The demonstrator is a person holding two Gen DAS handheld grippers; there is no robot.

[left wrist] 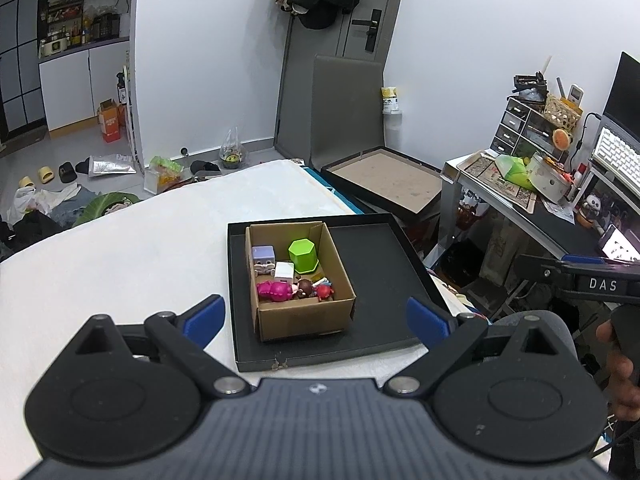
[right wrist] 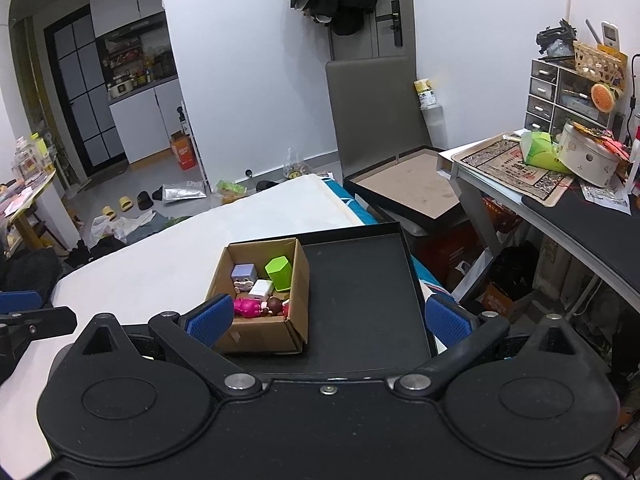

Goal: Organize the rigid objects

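One cardboard box (left wrist: 304,280) sits in the left part of a shallow black tray (left wrist: 384,280), which lies on a white mattress (left wrist: 140,248). The tray's right half is bare. Packed in the box: a lime green hexagonal cup (left wrist: 303,255), a lavender cube toy (left wrist: 263,258), a small white block (left wrist: 286,271), a pink figure (left wrist: 275,291) and a brown-haired doll (left wrist: 306,287) lying down, plus a little red one (left wrist: 325,291). The left tool (left wrist: 316,316) and right tool (right wrist: 328,320) both hang spread wide, gripping nothing, short of the box.
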